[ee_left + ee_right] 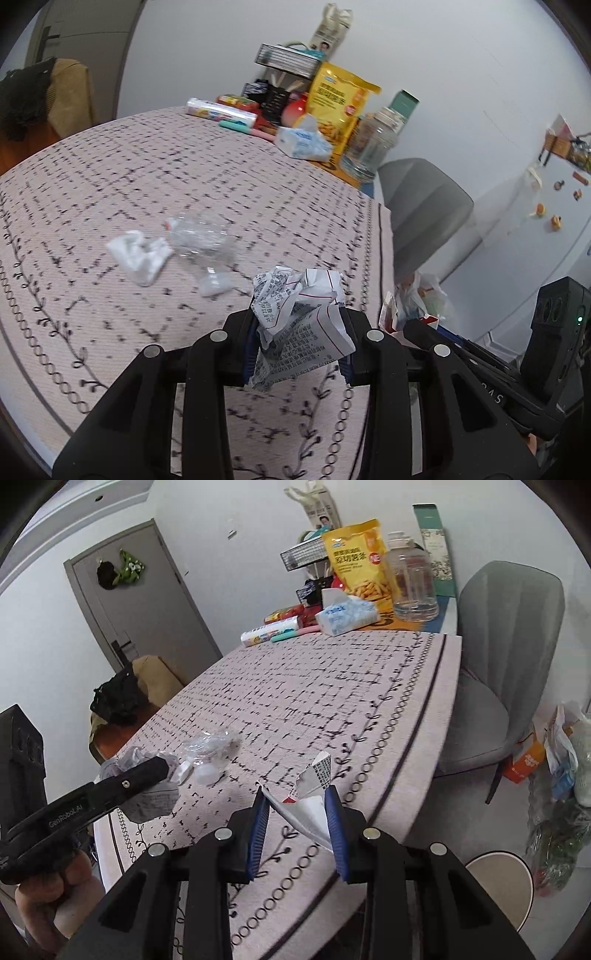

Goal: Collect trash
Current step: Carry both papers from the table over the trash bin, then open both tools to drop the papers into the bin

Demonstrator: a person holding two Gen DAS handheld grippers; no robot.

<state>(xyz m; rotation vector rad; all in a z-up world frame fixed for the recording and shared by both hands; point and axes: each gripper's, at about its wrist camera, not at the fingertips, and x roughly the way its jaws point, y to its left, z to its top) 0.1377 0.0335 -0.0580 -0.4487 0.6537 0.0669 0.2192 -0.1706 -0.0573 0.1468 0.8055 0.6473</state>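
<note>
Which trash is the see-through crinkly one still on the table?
Look at the patterned tablecloth, near its middle, away from the groceries along the wall. The crushed clear plastic bottle lies there, right beside a crumpled white tissue. It is the only transparent piece; the tissue is solid white.

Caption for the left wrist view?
Left gripper clamps crumpled printed paper above patterned tablecloth; tissue and clear wrapper remain.
</note>
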